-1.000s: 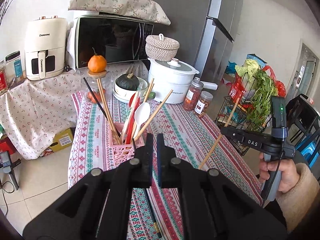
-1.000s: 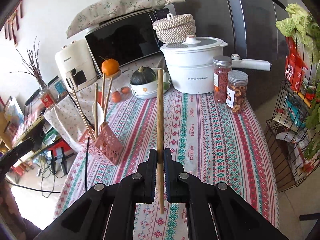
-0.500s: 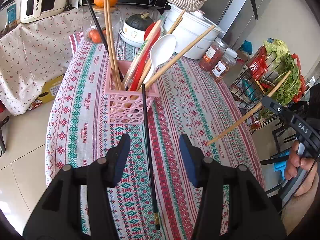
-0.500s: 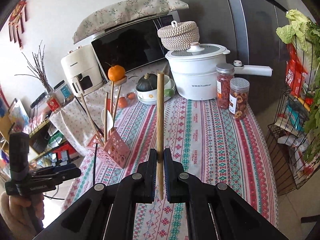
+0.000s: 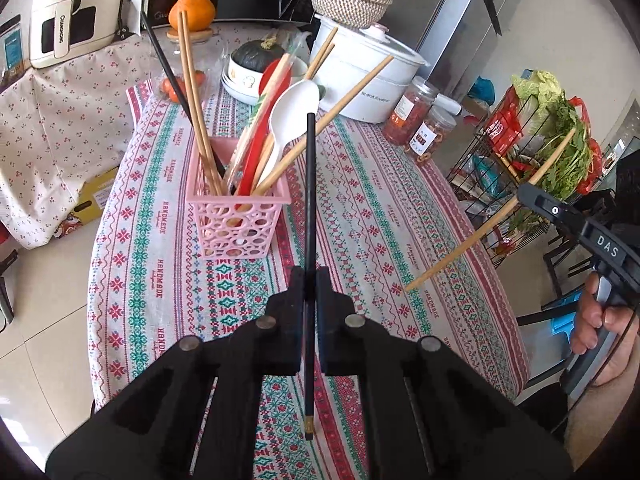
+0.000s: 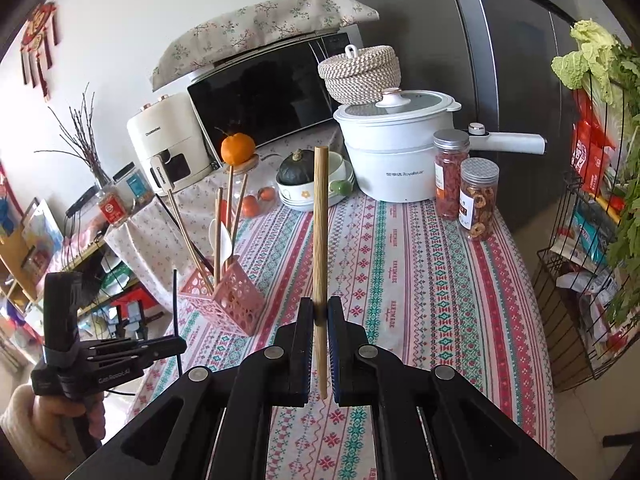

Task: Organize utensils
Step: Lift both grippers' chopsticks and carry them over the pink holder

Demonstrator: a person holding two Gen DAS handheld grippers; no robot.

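Observation:
A pink lattice utensil holder [image 5: 236, 216] stands on the patterned tablecloth and holds several chopsticks, a white spoon [image 5: 290, 110] and a red utensil. My left gripper [image 5: 309, 280] is shut on a black chopstick [image 5: 309, 200] and holds it upright, above the table just in front of the holder. My right gripper [image 6: 320, 312] is shut on a wooden chopstick [image 6: 320, 232], upright over the table's middle. The holder [image 6: 224, 296] and the left gripper [image 6: 176, 346] with the black chopstick [image 6: 176, 300] show at the left of the right wrist view. The right gripper [image 5: 524, 194] and its chopstick [image 5: 480, 228] show at the right of the left wrist view.
A white pot [image 6: 396, 152], two jars [image 6: 478, 196], a bowl with a dark squash [image 6: 298, 168] and a glass jar topped by an orange [image 6: 238, 148] stand at the table's far end. A wire rack of vegetables [image 6: 592, 240] stands to the right. A microwave [image 6: 264, 96] stands behind.
My left gripper was open over the black chopstick lying on the table; now it is shut on it and has lifted it upright. The right gripper holds its wooden chopstick almost still.

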